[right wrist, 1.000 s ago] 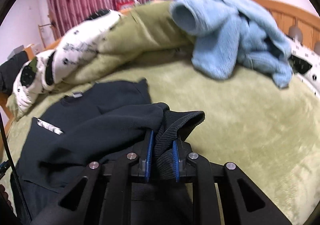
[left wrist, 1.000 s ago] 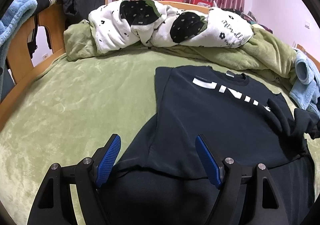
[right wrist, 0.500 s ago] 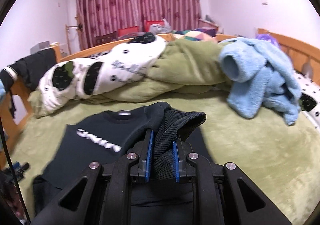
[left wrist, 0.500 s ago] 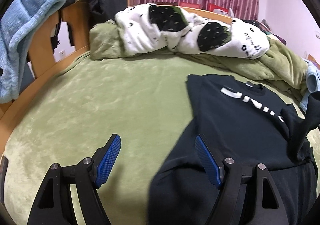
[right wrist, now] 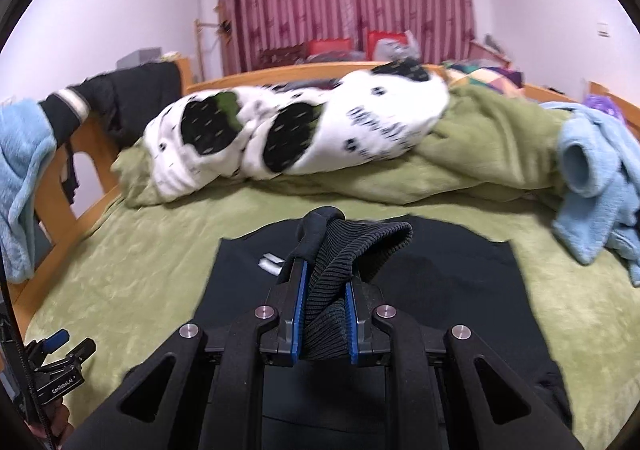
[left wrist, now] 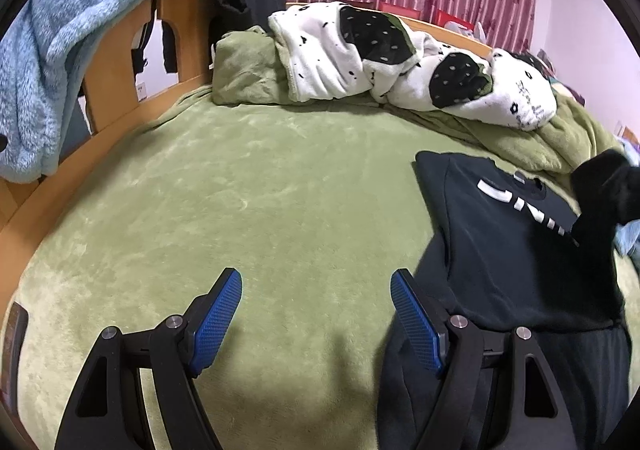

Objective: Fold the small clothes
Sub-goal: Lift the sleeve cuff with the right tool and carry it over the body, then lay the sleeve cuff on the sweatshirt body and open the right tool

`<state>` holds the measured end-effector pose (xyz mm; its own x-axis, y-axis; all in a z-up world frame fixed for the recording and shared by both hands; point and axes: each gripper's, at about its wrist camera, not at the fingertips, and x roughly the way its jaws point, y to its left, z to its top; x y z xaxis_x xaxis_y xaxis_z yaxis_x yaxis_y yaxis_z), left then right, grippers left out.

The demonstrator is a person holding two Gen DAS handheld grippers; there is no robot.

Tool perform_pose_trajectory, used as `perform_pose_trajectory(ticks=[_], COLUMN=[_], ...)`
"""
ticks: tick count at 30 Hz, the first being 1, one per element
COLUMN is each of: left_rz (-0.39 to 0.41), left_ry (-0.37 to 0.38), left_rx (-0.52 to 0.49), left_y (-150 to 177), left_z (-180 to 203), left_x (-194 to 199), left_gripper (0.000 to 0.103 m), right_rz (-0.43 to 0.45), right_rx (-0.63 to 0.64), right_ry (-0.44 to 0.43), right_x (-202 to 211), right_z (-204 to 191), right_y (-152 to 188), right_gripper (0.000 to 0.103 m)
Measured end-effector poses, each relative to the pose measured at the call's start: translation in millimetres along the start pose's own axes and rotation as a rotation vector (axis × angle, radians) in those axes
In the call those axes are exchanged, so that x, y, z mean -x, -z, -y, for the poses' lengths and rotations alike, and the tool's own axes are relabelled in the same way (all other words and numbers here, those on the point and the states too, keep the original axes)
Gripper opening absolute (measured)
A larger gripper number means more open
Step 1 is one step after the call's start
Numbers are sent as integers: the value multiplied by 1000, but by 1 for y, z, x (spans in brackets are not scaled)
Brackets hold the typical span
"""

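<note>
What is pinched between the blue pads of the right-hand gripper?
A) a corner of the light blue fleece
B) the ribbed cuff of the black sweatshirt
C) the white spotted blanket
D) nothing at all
B: the right gripper has its pads pressed on the black sweatshirt's ribbed cuff.

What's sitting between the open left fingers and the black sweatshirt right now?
Nothing: in the left wrist view only bare green blanket lies between the left gripper and the black sweatshirt, whose edge starts beside the right-hand finger.

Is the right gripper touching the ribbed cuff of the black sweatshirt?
Touching. The right wrist view shows the right gripper shut on the ribbed cuff: both blue pads press its knit, no gap either side.
</note>
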<state>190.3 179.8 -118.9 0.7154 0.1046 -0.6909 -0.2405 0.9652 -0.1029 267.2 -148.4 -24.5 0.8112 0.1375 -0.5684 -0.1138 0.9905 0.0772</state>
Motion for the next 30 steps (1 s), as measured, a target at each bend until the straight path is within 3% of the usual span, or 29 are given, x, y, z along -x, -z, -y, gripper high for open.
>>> perform_pose_trajectory(ticks=[3,5,9,11,14,16,22,26,30], left_rz=[-16,-36,-42,-43,-44,-42,-44,-54,-56], left_ry=[15,31,23,29,44,48,85,143,154], left_rx=[41,47,14,3,-13,-24,-65,-106,-158], left_y=[-1,0,1,1,1,2,4,9,17], left_z=[-7,-7,1,5,14,19,47,70,91], left_x=[-4,-9,-15,-15,-14,-14,-15,-15,-15], left_gripper=[76,76,76,76,76,76,75,75,75], right_rz=[-44,-82,-212,-203,-168,-161,-145,-125,-100], right_rx=[25,46,48,72,96,78,29,-9,-74], right_ry=[-34,-61,-188,-191,-174,-167,-86,-22,43], right_x=[-22,-38,-68,-68,-58,-50,-20,3,22], right_z=[-27,-42,-63,-67,-61,-45,23,72,123], right_y=[6,16,43,50,52,48,44,54,70], right_gripper=[17,12,16,16,28,32,32,32,32])
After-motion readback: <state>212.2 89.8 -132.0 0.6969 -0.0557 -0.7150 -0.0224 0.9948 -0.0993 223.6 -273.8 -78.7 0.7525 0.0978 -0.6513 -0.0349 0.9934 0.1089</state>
